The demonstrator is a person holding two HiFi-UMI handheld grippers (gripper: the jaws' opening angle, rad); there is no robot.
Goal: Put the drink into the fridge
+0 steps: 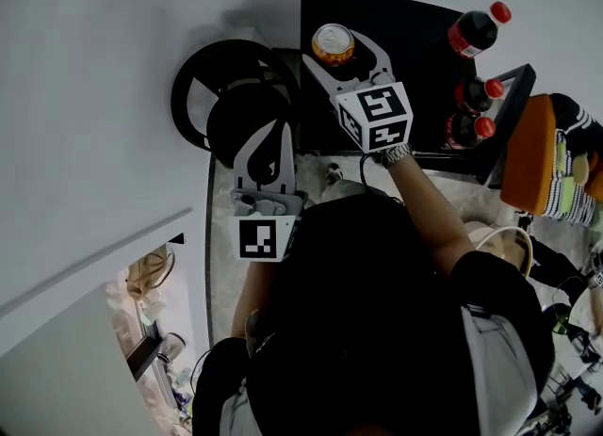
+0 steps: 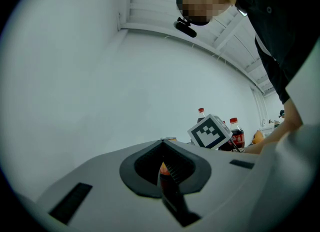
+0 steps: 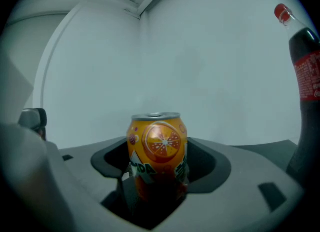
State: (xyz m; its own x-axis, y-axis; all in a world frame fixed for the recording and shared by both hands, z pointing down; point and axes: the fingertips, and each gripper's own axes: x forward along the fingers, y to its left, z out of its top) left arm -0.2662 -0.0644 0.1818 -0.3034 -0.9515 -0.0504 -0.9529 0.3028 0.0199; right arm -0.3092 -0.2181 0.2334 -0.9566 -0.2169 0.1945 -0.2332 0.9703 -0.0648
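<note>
Can (image 3: 156, 148), cylindrical, glossy orange metal

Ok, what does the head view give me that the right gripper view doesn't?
Head view only: the left gripper, shut and empty, two more cola bottles, and the black table top. Right gripper view only: the orange can, its printed side, standing upright. Both: that can gripped in the right gripper, and the tall cola bottle to its right.
</note>
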